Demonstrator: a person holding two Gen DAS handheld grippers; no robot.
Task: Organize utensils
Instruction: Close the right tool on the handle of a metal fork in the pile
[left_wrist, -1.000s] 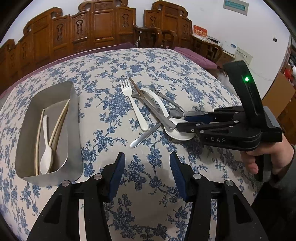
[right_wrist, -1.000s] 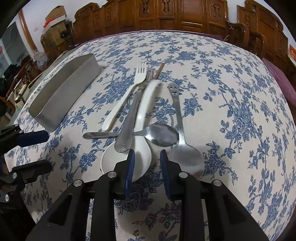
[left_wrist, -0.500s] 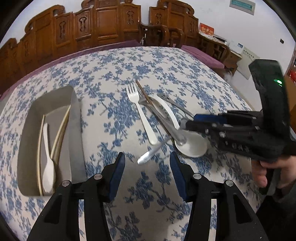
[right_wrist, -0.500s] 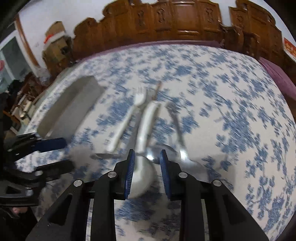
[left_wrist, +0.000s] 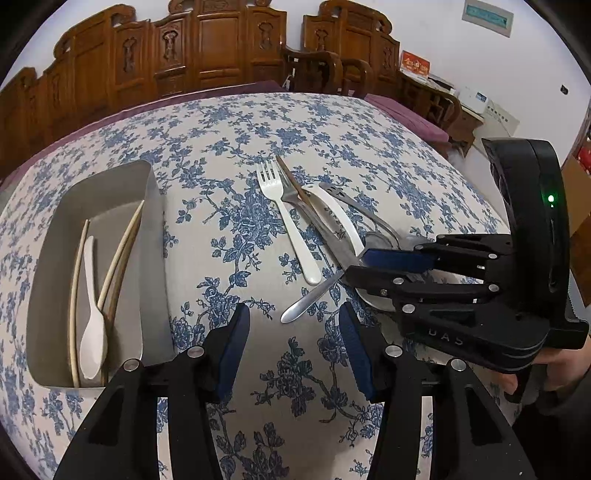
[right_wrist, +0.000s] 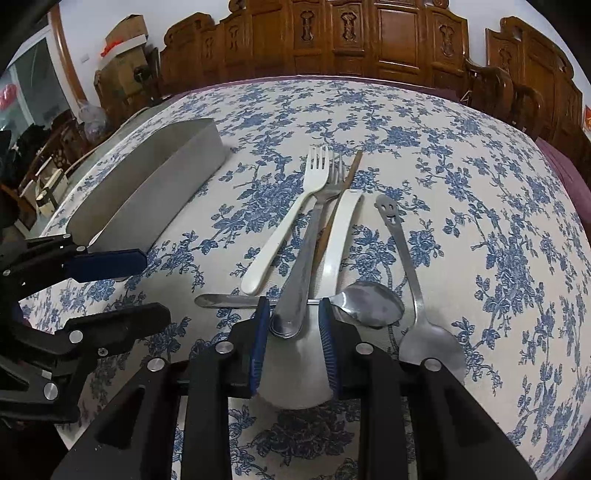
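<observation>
Blue-flowered tablecloth (right_wrist: 443, 155): right gripper (right_wrist: 291, 325) has dropped, narrowly straddling the steel fork handle (right_wrist: 295, 295), seemingly ungripped; left gripper (left_wrist: 291, 343) wide, empty.

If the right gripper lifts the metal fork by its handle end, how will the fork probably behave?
The metal fork looks rigid, so it should not bend. Its polished handle may slip between the right gripper pads, and with that end grip the tines could droop. It lies across the small metal spoon and beside the white spoon, so lifting may disturb them.
</observation>
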